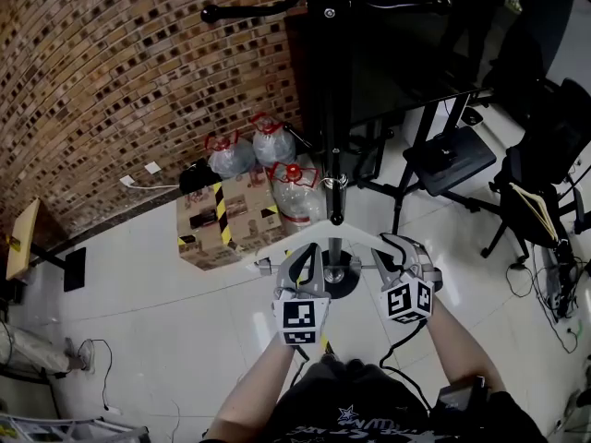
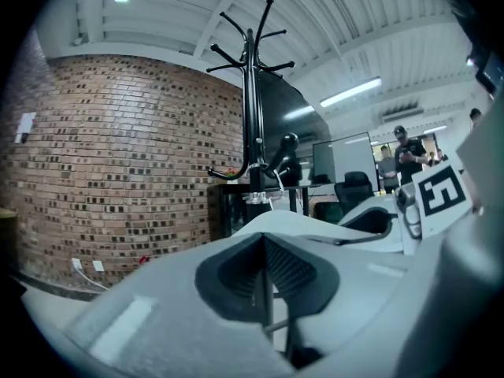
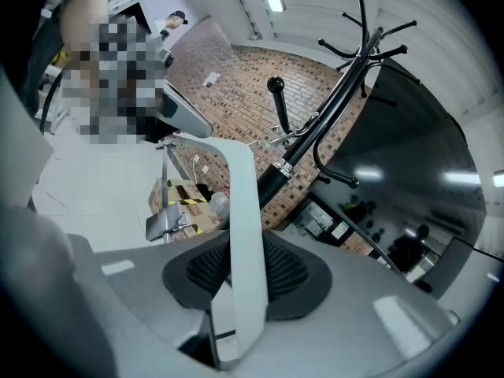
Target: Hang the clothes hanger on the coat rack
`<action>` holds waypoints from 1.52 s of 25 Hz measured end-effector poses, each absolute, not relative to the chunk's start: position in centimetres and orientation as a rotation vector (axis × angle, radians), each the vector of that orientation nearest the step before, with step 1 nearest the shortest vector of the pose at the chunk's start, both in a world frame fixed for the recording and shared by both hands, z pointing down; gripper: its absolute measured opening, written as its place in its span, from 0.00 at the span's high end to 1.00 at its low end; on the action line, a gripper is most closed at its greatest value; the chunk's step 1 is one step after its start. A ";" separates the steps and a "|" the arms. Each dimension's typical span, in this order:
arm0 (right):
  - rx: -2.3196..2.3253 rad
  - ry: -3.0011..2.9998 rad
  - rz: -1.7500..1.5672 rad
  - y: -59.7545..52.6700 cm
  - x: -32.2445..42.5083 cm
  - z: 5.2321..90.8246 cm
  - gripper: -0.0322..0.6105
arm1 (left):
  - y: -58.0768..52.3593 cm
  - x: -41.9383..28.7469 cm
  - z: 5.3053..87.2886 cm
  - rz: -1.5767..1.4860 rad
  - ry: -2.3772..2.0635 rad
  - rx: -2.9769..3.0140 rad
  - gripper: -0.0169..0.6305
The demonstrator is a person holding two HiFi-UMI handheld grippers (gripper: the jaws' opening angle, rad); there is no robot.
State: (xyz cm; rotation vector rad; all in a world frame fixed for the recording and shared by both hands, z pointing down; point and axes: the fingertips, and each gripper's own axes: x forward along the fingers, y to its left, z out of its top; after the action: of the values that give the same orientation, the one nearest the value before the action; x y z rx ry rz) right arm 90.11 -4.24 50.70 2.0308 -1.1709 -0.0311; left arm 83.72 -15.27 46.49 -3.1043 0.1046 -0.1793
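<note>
A white clothes hanger point(image 1: 294, 238) hangs level in front of the black coat rack point(image 1: 331, 109). Its wire hook point(image 1: 333, 182) lies against the pole at a low knobbed peg point(image 1: 337, 218); whether it rests on the peg I cannot tell. My left gripper point(image 1: 306, 264) is shut on the hanger's left side, with a thin dark rod point(image 2: 267, 290) pinched between its pads. My right gripper point(image 1: 391, 255) is shut on the right side, and the white arm point(image 3: 245, 266) runs between its pads. The rack point(image 3: 331, 109) and the wire hook point(image 3: 277, 140) rise just beyond.
A cardboard box point(image 1: 222, 218) with yellow-black tape and three tied plastic bags point(image 1: 251, 150) sit at the brick wall behind the rack's round base point(image 1: 338, 282). A black desk point(image 1: 406, 53) and an office chair point(image 1: 545, 187) stand to the right. People point(image 2: 408, 154) stand far off.
</note>
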 end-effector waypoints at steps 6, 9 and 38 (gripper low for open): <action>2.013 -1.161 -0.002 -3.8 90.2 51.9 0.77 | -15.7 83.3 46.8 -0.201 0.112 -3.099 0.97; 2.020 -1.169 0.006 -3.7 90.1 52.4 0.77 | -15.3 83.4 47.0 -0.203 0.102 -3.101 0.97; 2.121 -1.178 0.070 -4.8 92.1 53.2 0.71 | -15.3 83.5 46.2 -0.176 0.100 -3.103 0.97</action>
State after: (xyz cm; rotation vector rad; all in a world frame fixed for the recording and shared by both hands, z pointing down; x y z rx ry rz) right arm 92.05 -4.85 53.19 2.1214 -1.1776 0.0699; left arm 83.54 -15.34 46.17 -3.1031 0.1000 -0.1757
